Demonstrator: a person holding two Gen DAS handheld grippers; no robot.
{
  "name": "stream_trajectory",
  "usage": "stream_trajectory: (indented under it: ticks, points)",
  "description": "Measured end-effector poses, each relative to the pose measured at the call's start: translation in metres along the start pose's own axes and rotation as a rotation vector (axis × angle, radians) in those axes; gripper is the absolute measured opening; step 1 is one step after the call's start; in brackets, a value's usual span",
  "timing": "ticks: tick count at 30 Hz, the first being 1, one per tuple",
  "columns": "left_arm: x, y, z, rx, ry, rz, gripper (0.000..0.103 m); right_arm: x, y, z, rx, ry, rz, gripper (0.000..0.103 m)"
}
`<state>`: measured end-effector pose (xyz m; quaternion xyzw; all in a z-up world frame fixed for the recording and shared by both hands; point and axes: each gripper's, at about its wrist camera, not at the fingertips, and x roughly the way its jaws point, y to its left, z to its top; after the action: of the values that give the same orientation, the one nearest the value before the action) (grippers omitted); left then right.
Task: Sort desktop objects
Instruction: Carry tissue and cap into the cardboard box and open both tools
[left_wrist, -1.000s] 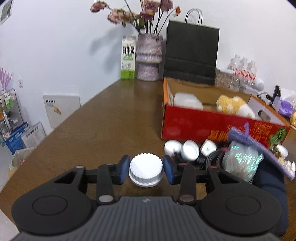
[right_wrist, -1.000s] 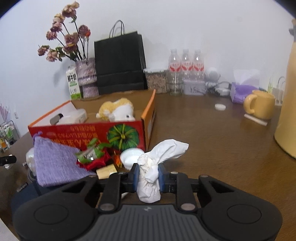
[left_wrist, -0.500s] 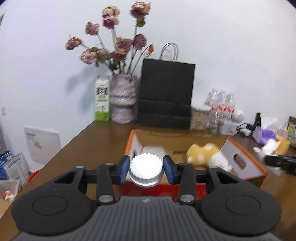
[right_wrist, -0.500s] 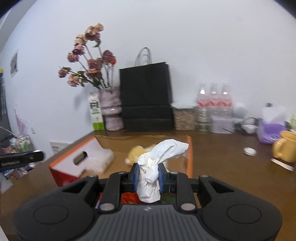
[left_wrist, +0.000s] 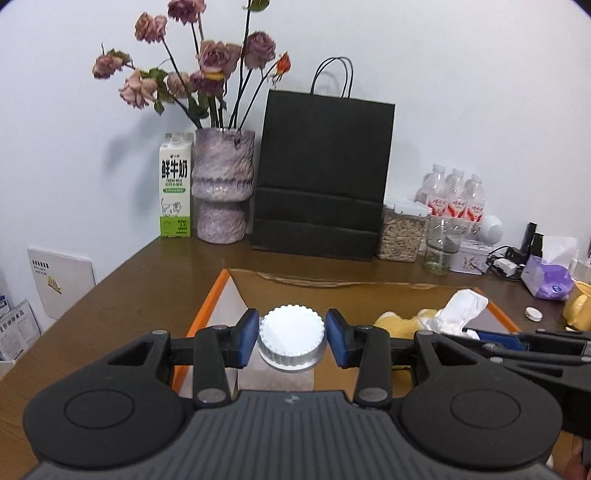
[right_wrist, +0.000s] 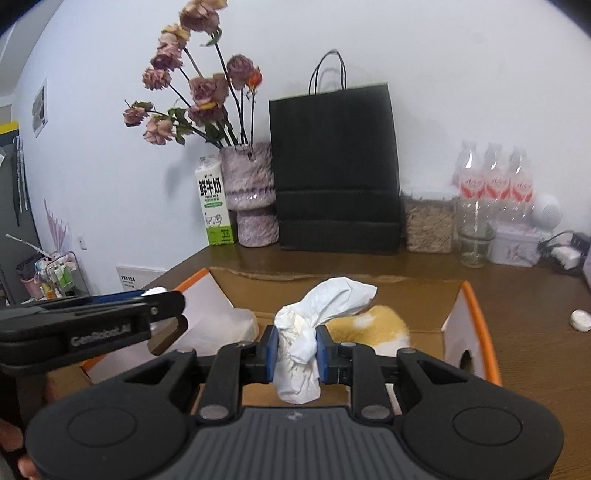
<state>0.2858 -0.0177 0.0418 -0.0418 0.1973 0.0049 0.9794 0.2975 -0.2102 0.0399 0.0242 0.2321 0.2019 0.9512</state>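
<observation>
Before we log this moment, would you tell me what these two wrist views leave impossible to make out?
- Box floor: left wrist view, hidden behind the left gripper and its white cap.
- Yellow plush toy: right wrist view, mostly covered by the right gripper and its crumpled tissue.
- Water bottles: right wrist view, labels too blurred to read.
- Yellow mug: left wrist view, cut off by the right edge.

Left gripper (left_wrist: 291, 341): black plastic frame, two round discs at the sides, ribbed grey housing in the middle.
Left gripper pads (left_wrist: 248, 341): blue, on black linkage bars with silver pivot screws.
Right gripper (right_wrist: 296, 352): same black frame, same ribbed grey housing.
Right gripper pads (right_wrist: 272, 350): blue.
Marking: pale lettering along one black finger bar, too blurred to read for sure.
</observation>
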Motion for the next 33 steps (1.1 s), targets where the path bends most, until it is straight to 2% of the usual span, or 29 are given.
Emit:
stream_trajectory:
  ticks: [5, 12, 25, 28, 31, 32, 33]
  points:
    - [0.013, 0.005, -0.018, 0.048, 0.042, 0.036, 0.041, 0.017, 0.002, -0.018, -0.040, 0.074, 0.006, 0.020]
    - [0.018, 0.004, -0.025, 0.066, 0.088, 0.040, 0.041, 0.022, 0.006, -0.028, -0.066, 0.091, -0.027, 0.020]
    - [0.024, 0.000, -0.033, 0.080, 0.145, 0.041, 0.041, 0.025, 0.003, -0.033, -0.058, 0.116, -0.037, 0.024]
    - [0.023, 0.000, -0.033, 0.079, 0.144, 0.039, 0.045, 0.025, 0.002, -0.033, -0.057, 0.114, -0.042, 0.025]
    - [0.020, -0.002, -0.032, 0.085, 0.129, 0.032, 0.054, 0.023, 0.001, -0.032, -0.052, 0.107, -0.041, 0.036]
    - [0.019, -0.003, -0.032, 0.089, 0.121, 0.030, 0.056, 0.021, 0.001, -0.032, -0.048, 0.100, -0.041, 0.046]
    - [0.017, -0.004, -0.031, 0.093, 0.109, 0.028, 0.064, 0.020, 0.001, -0.031, -0.047, 0.092, -0.042, 0.056]
